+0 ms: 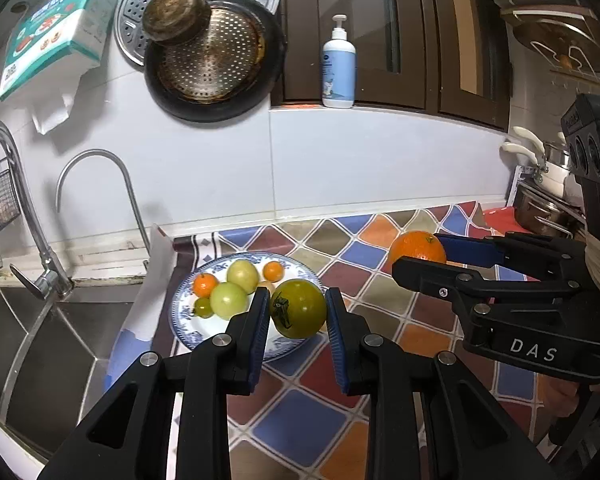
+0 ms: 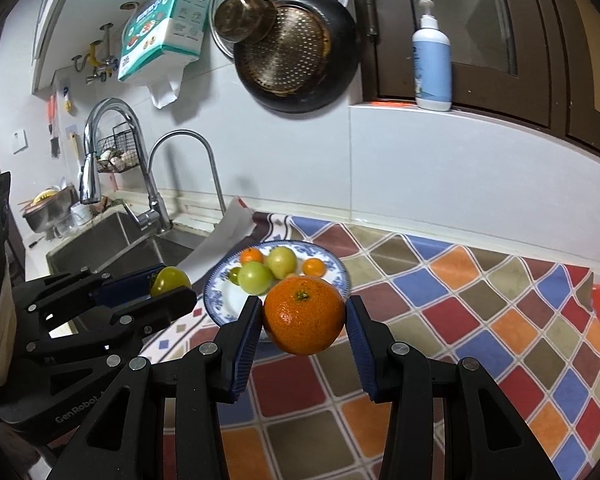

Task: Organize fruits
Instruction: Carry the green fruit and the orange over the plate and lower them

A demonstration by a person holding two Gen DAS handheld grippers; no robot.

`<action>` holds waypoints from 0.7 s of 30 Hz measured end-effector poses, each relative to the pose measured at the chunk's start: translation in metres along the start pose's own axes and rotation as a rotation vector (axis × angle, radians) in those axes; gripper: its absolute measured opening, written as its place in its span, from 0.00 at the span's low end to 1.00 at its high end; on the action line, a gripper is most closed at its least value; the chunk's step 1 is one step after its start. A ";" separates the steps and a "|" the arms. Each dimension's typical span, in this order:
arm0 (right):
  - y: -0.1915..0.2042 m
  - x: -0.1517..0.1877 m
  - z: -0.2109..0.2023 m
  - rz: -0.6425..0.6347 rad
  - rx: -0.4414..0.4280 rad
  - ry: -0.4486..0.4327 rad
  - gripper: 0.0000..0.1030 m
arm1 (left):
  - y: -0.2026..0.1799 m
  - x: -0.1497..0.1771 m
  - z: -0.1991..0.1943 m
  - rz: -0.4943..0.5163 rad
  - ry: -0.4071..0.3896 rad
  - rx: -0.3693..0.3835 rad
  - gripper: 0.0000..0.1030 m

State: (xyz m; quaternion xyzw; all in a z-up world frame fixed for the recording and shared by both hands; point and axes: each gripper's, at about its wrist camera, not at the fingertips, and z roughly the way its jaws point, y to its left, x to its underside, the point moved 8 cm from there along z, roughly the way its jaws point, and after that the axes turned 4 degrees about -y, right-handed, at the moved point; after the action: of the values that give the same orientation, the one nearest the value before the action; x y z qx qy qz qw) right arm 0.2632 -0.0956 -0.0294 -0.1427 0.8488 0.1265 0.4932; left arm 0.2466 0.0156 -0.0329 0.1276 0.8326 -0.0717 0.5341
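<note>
My left gripper (image 1: 298, 300) is shut on a dark green tomato (image 1: 298, 309) and holds it above the near right rim of a blue-patterned plate (image 1: 182, 316). The plate holds two pale green tomatoes (image 1: 229, 300), two small oranges (image 1: 205, 284) and a small green fruit (image 1: 203, 307). My right gripper (image 2: 304, 312) is shut on a large orange (image 2: 303, 315) and holds it above the plate's near edge (image 2: 214, 300). The right gripper with the orange (image 1: 418, 246) shows at the right of the left wrist view. The left gripper with the green tomato (image 2: 170, 280) shows at the left of the right wrist view.
A colourful diamond-patterned cloth (image 2: 460, 312) covers the counter. A steel sink (image 1: 32, 344) with two taps (image 1: 96, 184) lies to the left. Pans (image 1: 212, 56) hang on the wall. A soap bottle (image 1: 339, 68) stands on the ledge. Pots (image 1: 548, 184) sit at the far right.
</note>
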 end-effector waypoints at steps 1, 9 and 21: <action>0.003 -0.001 0.002 0.000 0.000 -0.002 0.42 | 0.004 0.000 -0.001 0.001 -0.001 -0.001 0.27; 0.025 -0.008 0.020 -0.001 -0.003 -0.004 0.42 | 0.032 0.003 0.002 0.007 0.004 -0.010 0.27; 0.042 -0.014 0.057 0.000 -0.002 0.015 0.42 | 0.063 0.009 0.030 0.012 0.037 -0.018 0.27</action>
State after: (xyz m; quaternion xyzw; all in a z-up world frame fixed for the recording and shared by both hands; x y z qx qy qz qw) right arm 0.3002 -0.0351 -0.0414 -0.1441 0.8522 0.1261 0.4869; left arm 0.2877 0.0694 -0.0528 0.1290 0.8423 -0.0588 0.5201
